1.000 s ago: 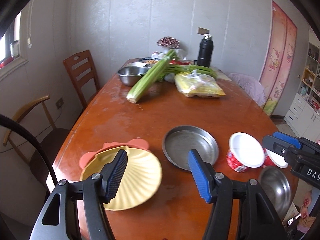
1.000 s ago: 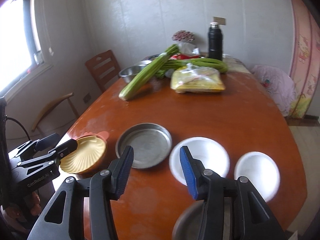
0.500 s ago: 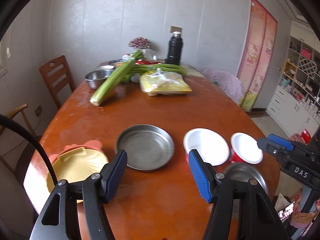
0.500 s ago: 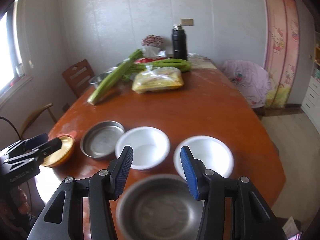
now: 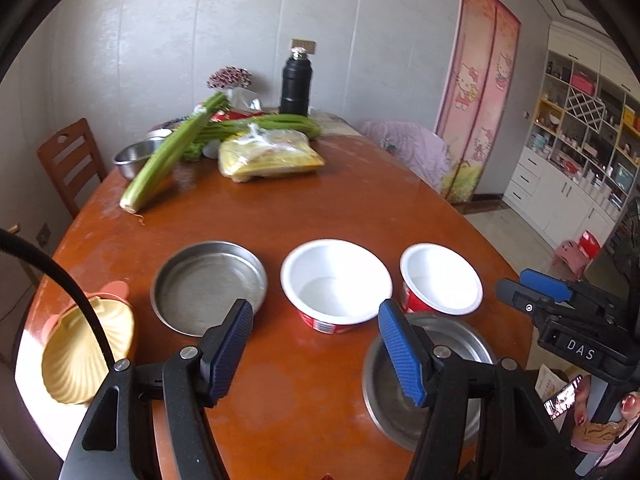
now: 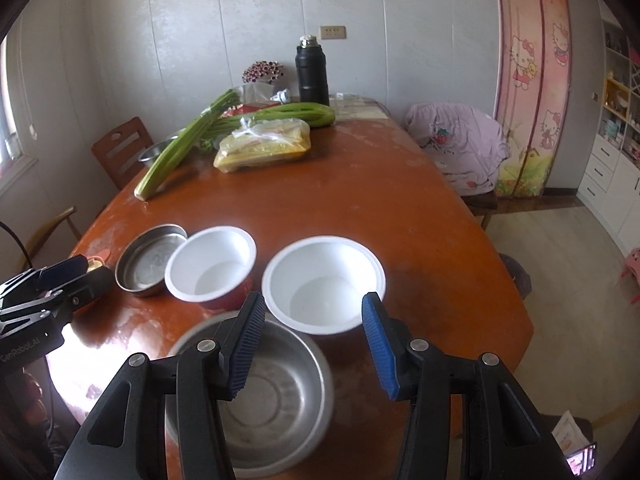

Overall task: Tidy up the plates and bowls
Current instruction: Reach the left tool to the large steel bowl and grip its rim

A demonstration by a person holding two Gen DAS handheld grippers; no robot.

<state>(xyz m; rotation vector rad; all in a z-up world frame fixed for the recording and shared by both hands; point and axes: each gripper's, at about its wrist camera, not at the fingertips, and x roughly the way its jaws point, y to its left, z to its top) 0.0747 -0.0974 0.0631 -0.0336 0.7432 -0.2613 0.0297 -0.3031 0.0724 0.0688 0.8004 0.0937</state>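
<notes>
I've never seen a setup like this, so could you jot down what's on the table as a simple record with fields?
Table: brown wooden table
Dishes near edge: steel plate; two white bowls; steel bowl; yellow shell plate
Far end: celery; yellow bag; black flask
Left gripper: jaws opening, nothing between them
Right gripper: jaws opening, nothing between them, above the steel bowl and a white bowl
</notes>
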